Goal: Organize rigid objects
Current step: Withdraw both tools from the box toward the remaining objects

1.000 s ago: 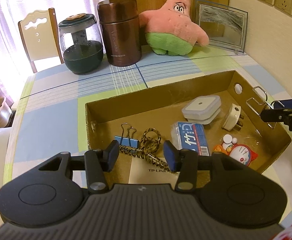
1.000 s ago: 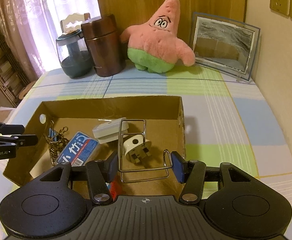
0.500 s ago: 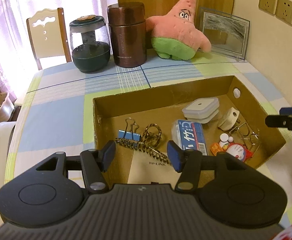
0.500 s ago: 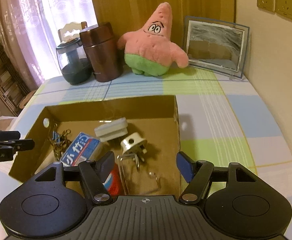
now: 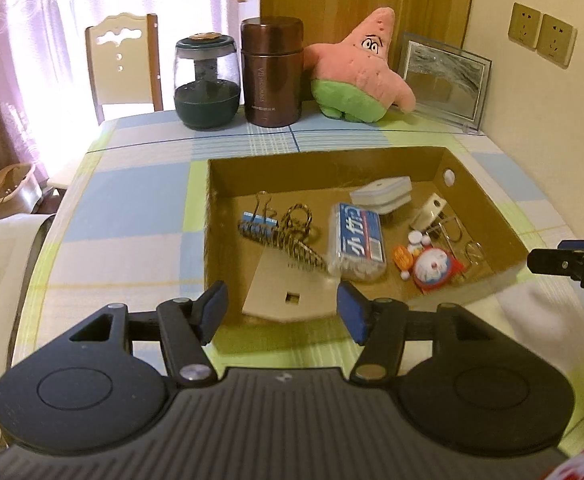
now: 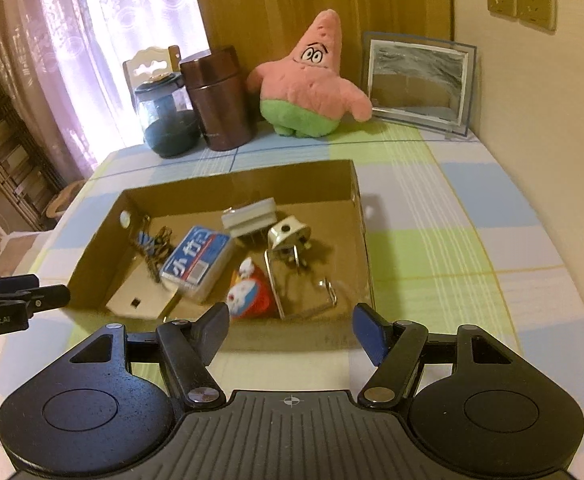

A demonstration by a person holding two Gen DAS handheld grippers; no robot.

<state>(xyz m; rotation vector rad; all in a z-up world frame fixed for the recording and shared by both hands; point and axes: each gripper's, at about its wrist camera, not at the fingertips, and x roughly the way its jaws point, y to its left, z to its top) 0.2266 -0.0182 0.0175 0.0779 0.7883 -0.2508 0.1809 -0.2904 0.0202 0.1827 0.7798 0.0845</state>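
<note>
An open cardboard box (image 5: 324, 172) on the table holds a blue binder clip (image 5: 257, 226), a patterned coil clip (image 5: 292, 236), a blue tissue pack (image 5: 358, 242), a white square case (image 5: 382, 196), a white plug (image 5: 430, 210), a wire rack (image 6: 300, 280) and a cartoon cat toy (image 5: 432, 268). My left gripper (image 5: 280, 302) hovers over the box's near wall; its jaws are opening with nothing between them. My right gripper (image 6: 292, 320) stands open and empty just short of the near wall (image 6: 292, 336), close to the wire rack.
Along the far edge of the table stand a glass jar (image 5: 205, 80), a brown flask (image 5: 271, 72), a pink star plush (image 5: 360, 72) and a picture frame (image 5: 444, 80). A chair (image 5: 121, 64) sits behind the table. A wall runs along the right.
Both grippers have drawn back from the box towards its near side. The right one let go of the wire rack, which now lies in the box. The left jaws widened.
</note>
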